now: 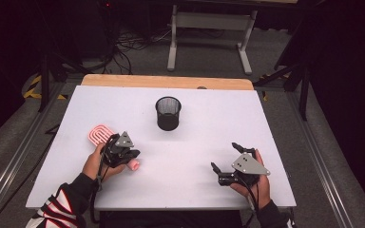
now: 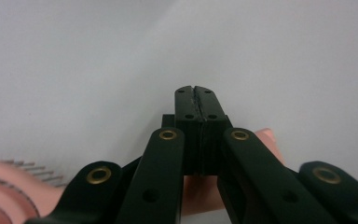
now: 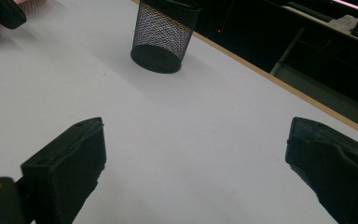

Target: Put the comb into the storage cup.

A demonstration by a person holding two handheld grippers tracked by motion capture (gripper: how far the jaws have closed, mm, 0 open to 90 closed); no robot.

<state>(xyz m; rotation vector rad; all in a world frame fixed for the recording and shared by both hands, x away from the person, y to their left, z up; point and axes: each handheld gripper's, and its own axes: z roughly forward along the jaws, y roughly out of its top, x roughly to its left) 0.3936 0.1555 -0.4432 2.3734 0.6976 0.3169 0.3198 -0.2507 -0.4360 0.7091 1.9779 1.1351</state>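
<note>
Two grippers rest low over a white bench (image 1: 195, 128). A black mesh cup (image 1: 168, 113) stands upright toward the far middle, well apart from both, with bare bench between it and each gripper.

At the near left, the left hand (image 1: 95, 164) lies on the bench, and its gripper (image 1: 132, 154) points right, about level. The jaws are pressed together, tips meeting. A pink brush (image 1: 102, 134) lies flat under it: the oval bristled head at the far left, the handle running toward the near right, its round end showing just past the gripper. In the left gripper view the handle sits under the jaws; whether they pinch it cannot be told.

At the near right, the right hand (image 1: 256, 183) holds the right gripper (image 1: 224, 156) pointing far-left, jaws wide apart and empty.
</note>
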